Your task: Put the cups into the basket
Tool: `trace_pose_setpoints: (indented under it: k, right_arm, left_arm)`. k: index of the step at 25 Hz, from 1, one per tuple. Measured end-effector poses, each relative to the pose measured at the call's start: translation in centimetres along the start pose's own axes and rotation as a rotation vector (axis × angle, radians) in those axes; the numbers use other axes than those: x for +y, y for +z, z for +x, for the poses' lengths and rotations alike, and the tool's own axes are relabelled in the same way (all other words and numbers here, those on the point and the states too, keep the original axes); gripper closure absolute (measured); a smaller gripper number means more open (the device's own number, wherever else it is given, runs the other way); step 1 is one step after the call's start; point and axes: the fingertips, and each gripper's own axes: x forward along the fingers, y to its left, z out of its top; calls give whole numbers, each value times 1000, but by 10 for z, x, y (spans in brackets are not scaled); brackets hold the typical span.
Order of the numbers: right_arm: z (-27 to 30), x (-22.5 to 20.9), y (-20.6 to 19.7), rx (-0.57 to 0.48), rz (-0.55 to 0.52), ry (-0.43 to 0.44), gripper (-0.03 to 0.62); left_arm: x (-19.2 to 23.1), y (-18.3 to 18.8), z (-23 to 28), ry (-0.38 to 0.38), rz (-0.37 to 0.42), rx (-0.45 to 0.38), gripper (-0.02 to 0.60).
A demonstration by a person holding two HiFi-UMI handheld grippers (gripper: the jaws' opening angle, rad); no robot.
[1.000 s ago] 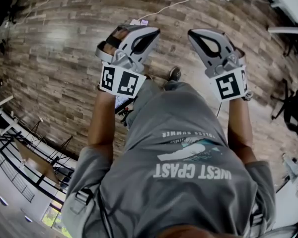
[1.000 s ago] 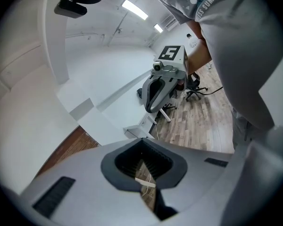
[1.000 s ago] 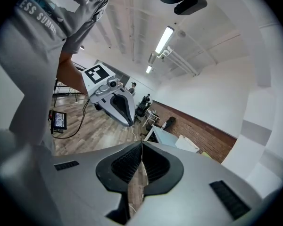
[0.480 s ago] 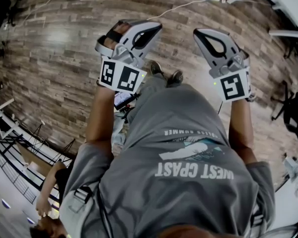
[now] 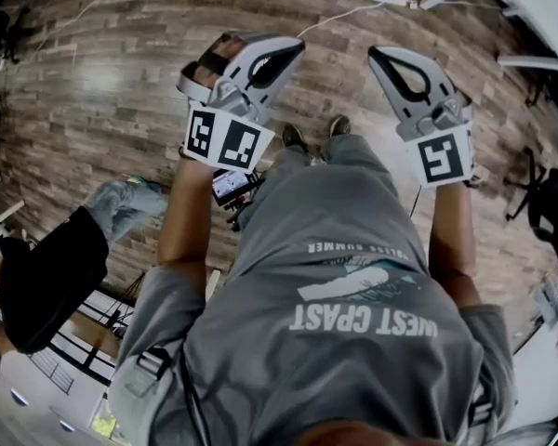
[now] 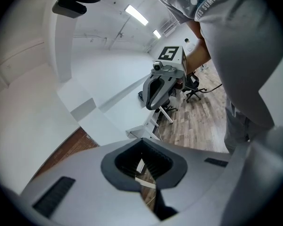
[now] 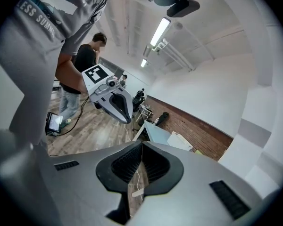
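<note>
Since the earlier frames, a second person (image 5: 46, 277) in a dark top has come into the head view at 8 o'clock, and the shoes (image 5: 294, 137) have shifted on the wooden floor (image 5: 102, 110). Both grippers have been kept raised much as before.

The left gripper (image 5: 296, 52) and right gripper (image 5: 376, 56) are held side by side toward 12 o'clock, over bare boards. In each gripper view the two jaws are seen brought together at their tips. Only floor shows through the gap behind them, and nothing is held by either.

No cup and no basket can be found in any view, so their place cannot be given, nor anything said of what the basket holds.

The task proper is judged not yet started; the step in hand looks like a walk or a wait. Next, the cups must be found and faced, and the jaws opened before one is approached. A white cable (image 5: 339, 12) laid across the floor at 12 o'clock should be stepped over.
</note>
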Motion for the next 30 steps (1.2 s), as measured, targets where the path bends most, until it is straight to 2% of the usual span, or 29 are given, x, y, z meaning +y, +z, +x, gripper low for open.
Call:
trace_pose_setpoints:
  k: [6, 17, 24, 30]
  right_arm:
    - [8, -34, -19, -19, -11, 14, 580]
    - [11, -115, -63, -116, -28, 46, 579]
    - [16, -140, -74, -134, -28, 55, 580]
    - [40, -153, -68, -122, -34, 43, 580]
  left_arm:
    - [21, -5, 35, 13, 2, 21, 580]
    - [63, 2, 116, 63, 23, 109, 580]
    - [81, 0, 134, 70, 27, 134, 580]
    - [103, -19, 135, 69, 28, 119, 580]
